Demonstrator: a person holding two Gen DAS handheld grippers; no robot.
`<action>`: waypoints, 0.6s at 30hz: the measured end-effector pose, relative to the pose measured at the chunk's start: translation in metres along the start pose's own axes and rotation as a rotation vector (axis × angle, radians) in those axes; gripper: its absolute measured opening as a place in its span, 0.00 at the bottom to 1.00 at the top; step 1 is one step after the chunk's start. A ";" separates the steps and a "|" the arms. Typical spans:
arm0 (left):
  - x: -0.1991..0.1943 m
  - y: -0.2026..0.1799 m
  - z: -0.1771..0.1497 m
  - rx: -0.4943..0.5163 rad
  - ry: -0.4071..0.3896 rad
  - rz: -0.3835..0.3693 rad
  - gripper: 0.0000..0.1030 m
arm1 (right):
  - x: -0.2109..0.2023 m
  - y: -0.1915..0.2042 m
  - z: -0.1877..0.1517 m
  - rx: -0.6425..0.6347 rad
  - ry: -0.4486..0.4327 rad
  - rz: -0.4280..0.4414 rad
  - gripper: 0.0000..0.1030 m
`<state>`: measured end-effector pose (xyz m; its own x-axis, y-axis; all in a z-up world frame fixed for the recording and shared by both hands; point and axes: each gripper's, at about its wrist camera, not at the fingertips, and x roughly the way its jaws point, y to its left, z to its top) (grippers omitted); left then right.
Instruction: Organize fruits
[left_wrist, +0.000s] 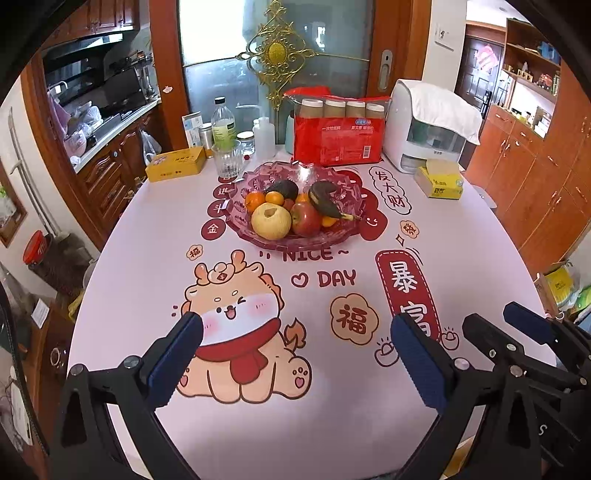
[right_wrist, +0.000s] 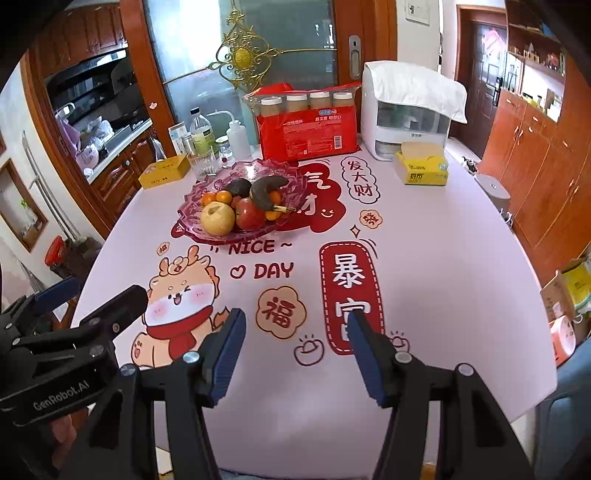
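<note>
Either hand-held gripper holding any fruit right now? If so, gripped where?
Nothing held. Left hand-held gripper and right hand-held gripper are both open and empty above the tablecloth; all fruit sits in the pink bowl.

The pale pink printed tablecloth (right_wrist: 424, 258) reads "NICE DAY", with 福 on a tan flower badge, 暴富 on a red tag and 发大财 in a cloud outline, while the black left gripper (right_wrist: 110, 291) body bears "GenRobot.AI".
</note>
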<state>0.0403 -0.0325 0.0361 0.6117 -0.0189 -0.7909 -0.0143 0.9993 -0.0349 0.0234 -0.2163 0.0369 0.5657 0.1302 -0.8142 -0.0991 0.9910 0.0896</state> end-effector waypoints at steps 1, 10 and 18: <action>-0.002 -0.002 -0.001 -0.004 -0.002 0.005 0.98 | -0.001 -0.002 0.000 -0.001 0.002 0.004 0.56; -0.016 -0.013 -0.003 -0.023 -0.028 0.052 0.98 | -0.009 -0.012 0.000 -0.018 -0.013 0.038 0.56; -0.021 -0.015 -0.003 -0.032 -0.032 0.089 0.98 | -0.009 -0.014 0.000 -0.026 -0.011 0.083 0.56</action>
<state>0.0254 -0.0473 0.0516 0.6317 0.0712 -0.7720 -0.0942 0.9954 0.0148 0.0198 -0.2310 0.0436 0.5639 0.2120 -0.7982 -0.1666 0.9758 0.1415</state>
